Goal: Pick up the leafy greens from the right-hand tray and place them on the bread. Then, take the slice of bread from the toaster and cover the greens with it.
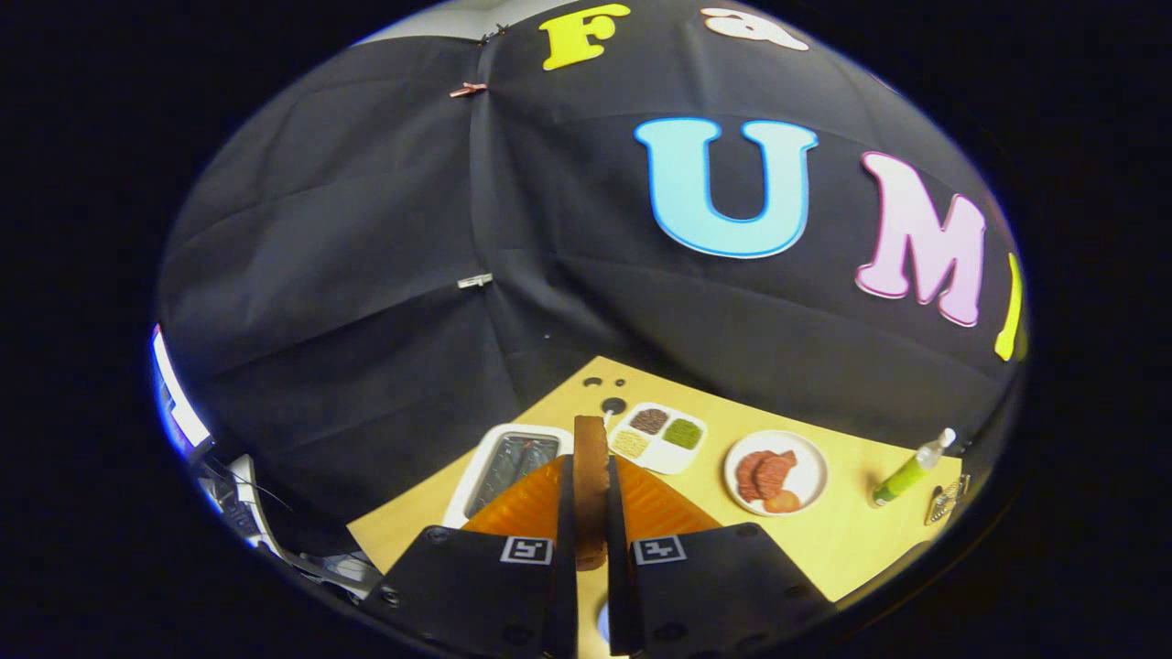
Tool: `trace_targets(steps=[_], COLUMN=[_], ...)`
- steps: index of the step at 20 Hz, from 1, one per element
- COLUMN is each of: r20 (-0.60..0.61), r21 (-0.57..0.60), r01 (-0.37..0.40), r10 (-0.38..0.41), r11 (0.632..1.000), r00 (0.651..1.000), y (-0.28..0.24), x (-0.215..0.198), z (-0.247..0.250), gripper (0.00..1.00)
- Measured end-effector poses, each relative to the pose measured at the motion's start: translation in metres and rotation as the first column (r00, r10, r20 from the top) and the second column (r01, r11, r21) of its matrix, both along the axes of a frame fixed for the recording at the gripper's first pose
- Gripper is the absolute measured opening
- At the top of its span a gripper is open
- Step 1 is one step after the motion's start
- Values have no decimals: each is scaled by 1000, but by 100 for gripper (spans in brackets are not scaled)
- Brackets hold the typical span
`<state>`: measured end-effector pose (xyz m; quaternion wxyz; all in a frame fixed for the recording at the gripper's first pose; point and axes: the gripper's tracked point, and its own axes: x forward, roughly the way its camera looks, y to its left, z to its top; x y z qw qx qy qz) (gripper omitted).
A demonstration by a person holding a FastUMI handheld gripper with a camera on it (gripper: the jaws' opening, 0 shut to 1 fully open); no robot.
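a slice of bread point(591, 476) is held edge-on between the two fingers of the tongs point(591, 535), which are closed narrow and pressed on it from both sides. from this it is judged that the bread has been taken from the toaster point(513, 467), seen just beyond the fingers, and that covering the greens is what is left; whether the greens are already placed cannot be told. farther on the surface point(851, 540) a divided tray point(661, 437), a plate of meat point(776, 472) and a green bottle point(908, 470) are seen. no brand or label can be read.
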<state>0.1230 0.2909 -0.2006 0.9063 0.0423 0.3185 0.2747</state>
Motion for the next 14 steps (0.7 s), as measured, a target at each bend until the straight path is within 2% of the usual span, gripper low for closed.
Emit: trace_targets(steps=[3,7,11,14], r20=[-34,-121,-179,-213], r21=[-74,-118,-87,-31], r01=[43,128,241,352], r10=[-45,-142,-254,-351], r11=[996,985,967,935], r00=[998,982,951,912], y=[-44,-83,-89,-84], x=[-17,-46,-60,-62], z=[-32,-88,-133,-156], gripper=[18,18,18,17])
